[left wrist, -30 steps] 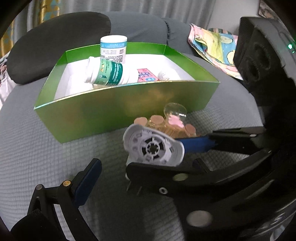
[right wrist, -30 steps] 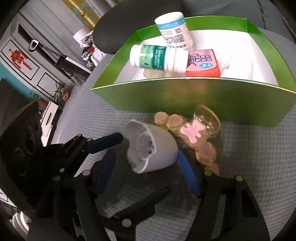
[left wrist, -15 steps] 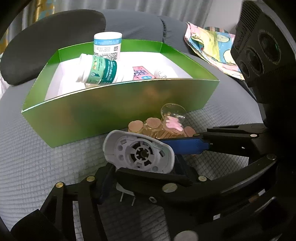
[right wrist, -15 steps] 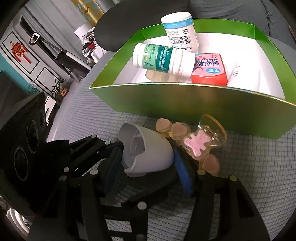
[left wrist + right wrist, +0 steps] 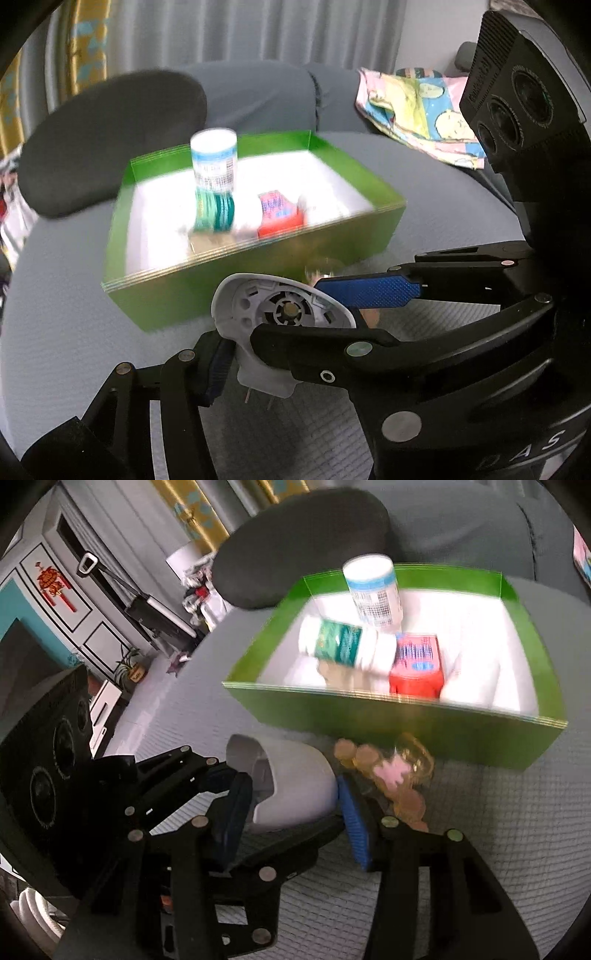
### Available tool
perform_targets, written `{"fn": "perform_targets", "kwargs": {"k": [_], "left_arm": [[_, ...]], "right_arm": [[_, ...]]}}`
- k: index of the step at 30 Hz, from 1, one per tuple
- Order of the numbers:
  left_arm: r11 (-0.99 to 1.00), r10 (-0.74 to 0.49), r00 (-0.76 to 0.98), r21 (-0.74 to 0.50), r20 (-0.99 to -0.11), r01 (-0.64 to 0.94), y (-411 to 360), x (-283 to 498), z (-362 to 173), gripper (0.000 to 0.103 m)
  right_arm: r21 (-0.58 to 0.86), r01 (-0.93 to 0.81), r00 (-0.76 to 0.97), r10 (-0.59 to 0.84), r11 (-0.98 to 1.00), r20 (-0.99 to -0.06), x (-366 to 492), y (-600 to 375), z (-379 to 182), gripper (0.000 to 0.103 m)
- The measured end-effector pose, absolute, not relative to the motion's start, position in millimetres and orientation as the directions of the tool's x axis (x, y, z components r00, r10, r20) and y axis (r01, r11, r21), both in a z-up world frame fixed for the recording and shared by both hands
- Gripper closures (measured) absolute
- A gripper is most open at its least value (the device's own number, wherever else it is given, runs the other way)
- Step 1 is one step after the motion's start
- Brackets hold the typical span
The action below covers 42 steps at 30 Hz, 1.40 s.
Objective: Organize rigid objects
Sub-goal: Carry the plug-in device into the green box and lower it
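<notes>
This is a home, most likely a living room or bedroom. The work surface is a soft grey quilted cover point(image 5: 74, 295) with a dark cushion point(image 5: 110, 140) lying on it and a bright cartoon-print cloth point(image 5: 417, 110) at its far edge, and pleated grey curtains point(image 5: 258, 29) beside a yellow patterned drape point(image 5: 86, 40) hang behind. The right wrist view also shows a grey panelled cabinet point(image 5: 55, 576) with a red knot ornament point(image 5: 53, 585) hanging on it, and a small potted plant point(image 5: 127, 666) on the floor.
</notes>
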<state>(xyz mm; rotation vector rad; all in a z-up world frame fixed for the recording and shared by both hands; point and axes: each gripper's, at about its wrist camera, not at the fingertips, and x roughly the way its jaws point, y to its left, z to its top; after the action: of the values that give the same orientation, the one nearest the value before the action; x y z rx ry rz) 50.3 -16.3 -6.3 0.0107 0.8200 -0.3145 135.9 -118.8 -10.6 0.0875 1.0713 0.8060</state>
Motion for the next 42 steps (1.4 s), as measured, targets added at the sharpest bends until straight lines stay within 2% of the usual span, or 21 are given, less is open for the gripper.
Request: {"fn": "perform_targets", "kwargs": {"k": [13,28,38,39,41,42], "left_arm": [[0.956,-0.262,0.713,-0.074,-0.65,0.283,-15.8,102.7,40.5,0.045],[0.956,-0.286,0.647,-0.167,-0.707,0.241,-11.3,161.9,-1.5,0.045],[0.966,-0.244,0.651,-0.12,-0.719,0.229,-18.8,174.6,-4.4,0.045],[0.967,-0.243,0.647,-0.124,-0.723,0.224,-18.8,175.7,-4.1,0.043],[0.971,-0.226,0.653,-0.116,-0.723,0.207,-19.1,174.5,-2.3,0.022],[0.978,-0.192,0.661,-0.089,-0.725,0.187,-19.5,173.1,-1.0,0.017]], "right_arm": [[0.386,-0.579,0.33,0.639,0.718,-0.694,187.6,-114.8,37.5,0.055],[0.38,-0.546,0.309,0.602,0.746,-0.736,236.0,-107.9,-6.4,0.054],[0.412,-0.49,0.304,0.593,0.769,-0.746,253.7,-110.7,-16.5,0.052],[0.415,-0.481,0.308,0.592,0.772,-0.744,253.2,-112.3,-16.5,0.052],[0.419,-0.465,0.317,0.588,0.78,-0.744,252.5,-116.2,-15.7,0.045],[0.418,-0.457,0.326,0.585,0.785,-0.742,251.6,-118.9,-14.2,0.042]]}}
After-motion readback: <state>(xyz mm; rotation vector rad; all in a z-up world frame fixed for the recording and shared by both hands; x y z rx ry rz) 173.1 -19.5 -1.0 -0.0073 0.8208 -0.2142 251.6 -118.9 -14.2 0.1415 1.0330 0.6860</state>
